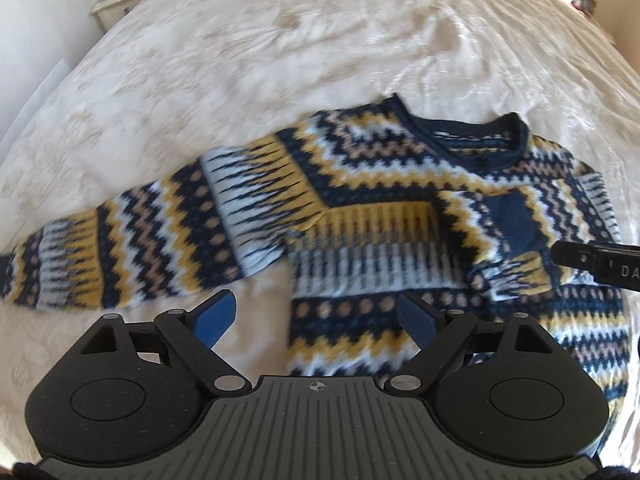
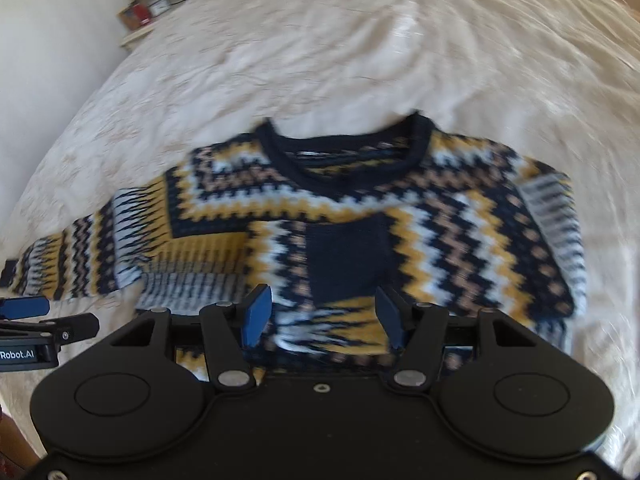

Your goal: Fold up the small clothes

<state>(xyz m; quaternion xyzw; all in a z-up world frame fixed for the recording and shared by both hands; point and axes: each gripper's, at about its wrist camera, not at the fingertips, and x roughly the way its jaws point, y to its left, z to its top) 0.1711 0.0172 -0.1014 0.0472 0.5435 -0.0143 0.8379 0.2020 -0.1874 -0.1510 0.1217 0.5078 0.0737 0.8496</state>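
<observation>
From my right wrist view I can read "Robot.AI" in white on a black label on my left gripper (image 2: 24,308), at the left edge. From my left wrist view the letters "DA" show in white on my right gripper's (image 1: 600,266) black body, cut off by the frame's right edge.

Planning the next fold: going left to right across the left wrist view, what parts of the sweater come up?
Spread-out sleeve → collar → folded-in sleeve's navy cuff → right gripper's tip at the right edge.
</observation>
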